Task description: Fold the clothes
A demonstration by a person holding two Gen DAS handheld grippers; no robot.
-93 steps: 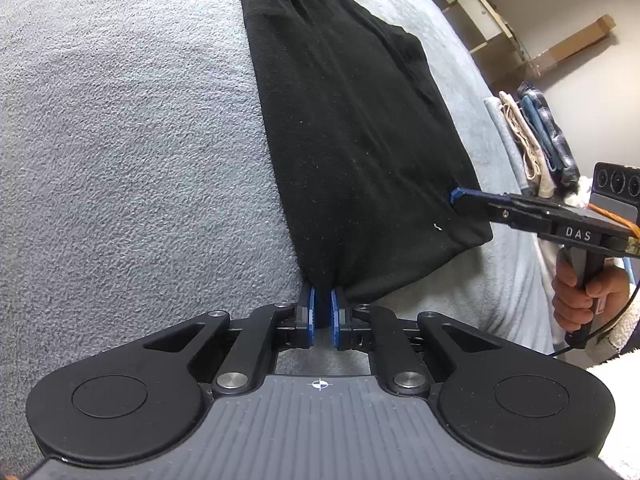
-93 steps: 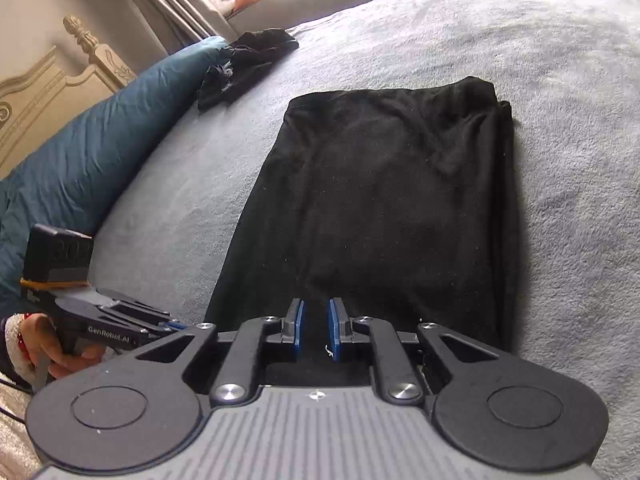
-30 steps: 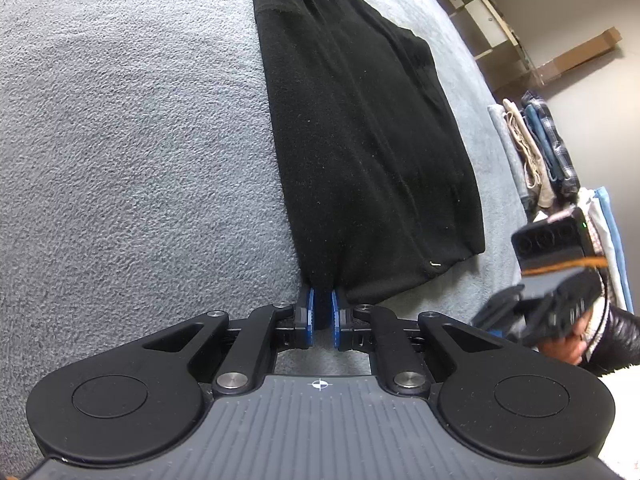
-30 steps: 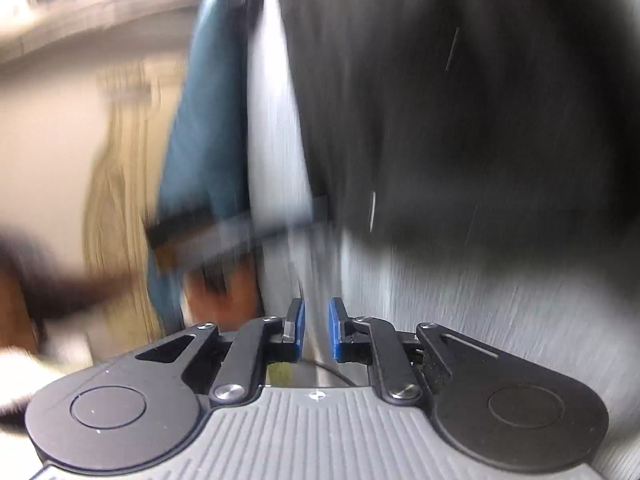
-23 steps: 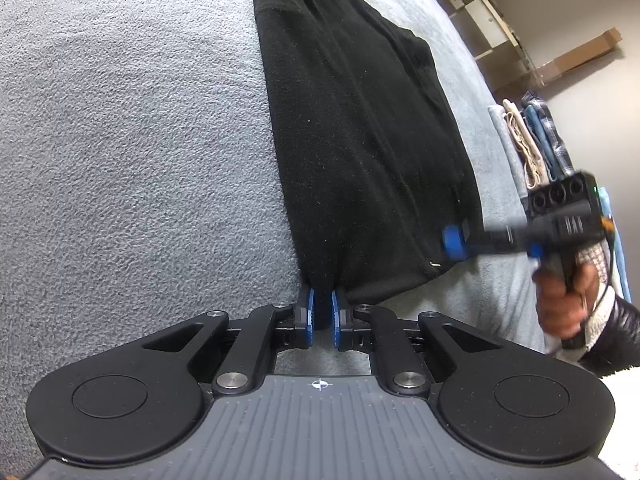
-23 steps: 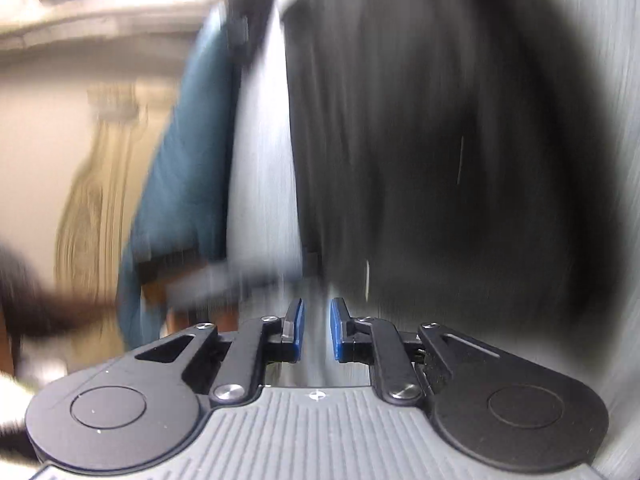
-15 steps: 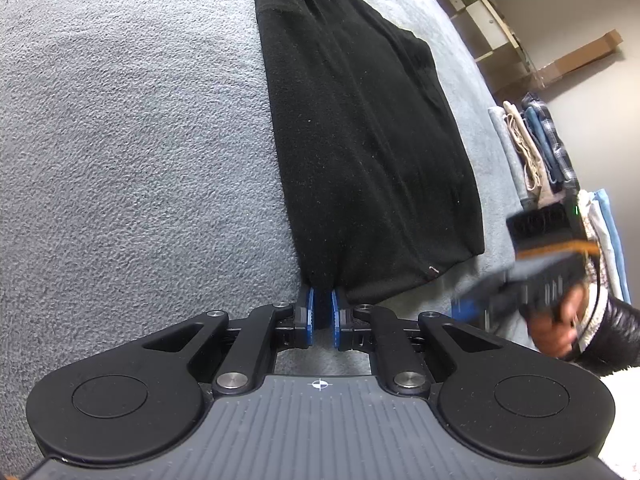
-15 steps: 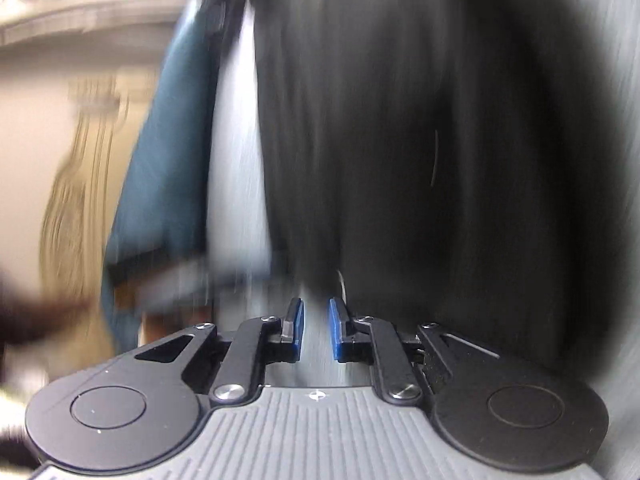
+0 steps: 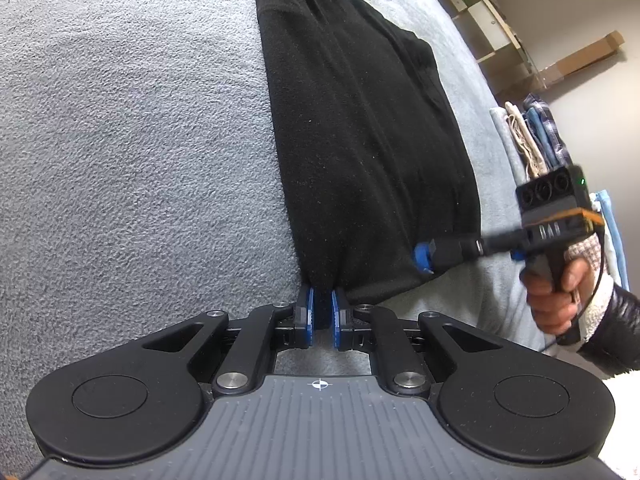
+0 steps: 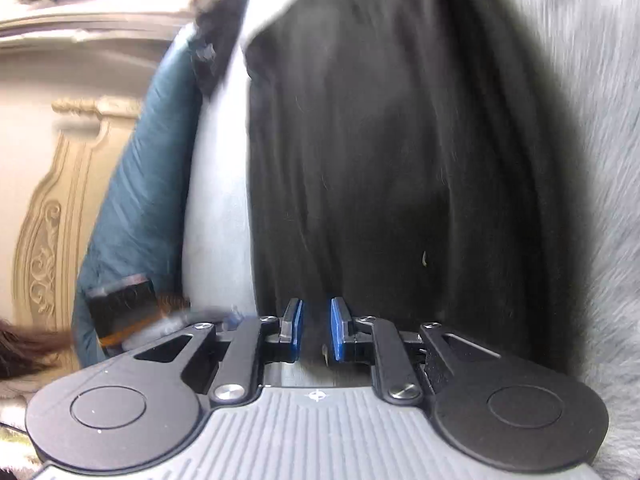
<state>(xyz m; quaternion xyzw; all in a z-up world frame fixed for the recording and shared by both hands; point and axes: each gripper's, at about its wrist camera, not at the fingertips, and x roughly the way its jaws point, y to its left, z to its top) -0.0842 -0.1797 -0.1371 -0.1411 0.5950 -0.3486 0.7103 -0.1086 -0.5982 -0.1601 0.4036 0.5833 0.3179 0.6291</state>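
A grey fleece blanket (image 9: 132,152) covers the bed and fills nearly all the ground ahead of both tools, spreading out to the left of the left gripper (image 9: 322,315) and to the right of the right gripper (image 10: 316,330). On it lies the black garment (image 9: 360,132), folded into a long strip that runs straight away from the left tool's tips and narrows toward the far edge of the bed; in the right wrist view the same dark cloth (image 10: 392,152) rises directly in front of the tips, smeared by motion blur. A teal pillow (image 10: 140,184) lies off to the left of the right gripper, with a carved cream headboard (image 10: 52,216) beyond it, and a small dark heap of cloth (image 10: 212,40) sits at the pillow's far end. To the far right of the left gripper a stack of folded clothes (image 9: 532,140) stands past the edge of the blanket. The left gripper's blue pads are drawn close together, pinching the near left corner of the garment's hem. The right gripper (image 9: 424,254), seen from the left wrist view, reaches in from the right with its tips at the near right corner of the hem; its pads stand a little apart with dark cloth at and between them, yet whether they truly press on it cannot be told. A hand (image 9: 560,292) in a dark sleeve holds its handle.
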